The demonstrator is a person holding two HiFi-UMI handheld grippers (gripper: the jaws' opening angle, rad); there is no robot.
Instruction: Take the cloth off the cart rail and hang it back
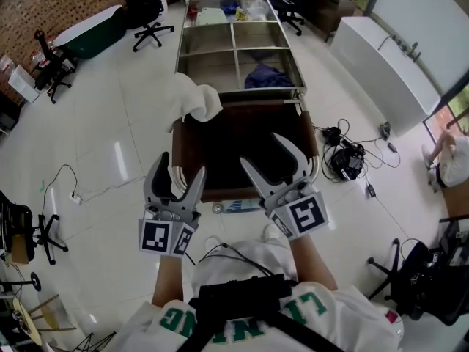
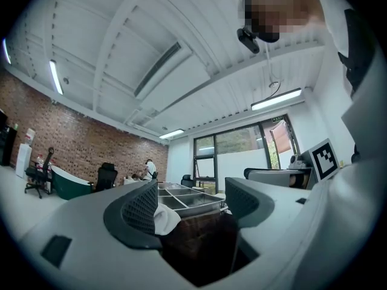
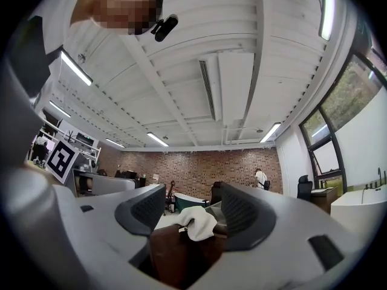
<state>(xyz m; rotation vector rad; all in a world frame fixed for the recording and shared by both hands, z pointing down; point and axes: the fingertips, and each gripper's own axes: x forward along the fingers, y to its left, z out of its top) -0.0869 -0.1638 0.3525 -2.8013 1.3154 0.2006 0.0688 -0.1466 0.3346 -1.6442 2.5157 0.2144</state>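
With left gripper [image 1: 182, 166] and right gripper [image 1: 264, 150] both wide open and empty, a shallow pinch on the bunched cloth [image 1: 194, 100] ahead of the left one could let it slip free.

Cloth [image 2: 164, 219] partly behind left gripper [image 2: 192, 199] jaw, items at cart's far end [image 1: 230, 7] indistinct

Brightly, evenly lit from ceiling strip lights [image 3: 75, 68] and from windows [image 2: 242, 156] beyond cart [image 1: 234, 48]. Glare streaks on glossy floor [image 1: 121, 160] left of cart. Strongly bent at edges, with black corners, in both gripper views.
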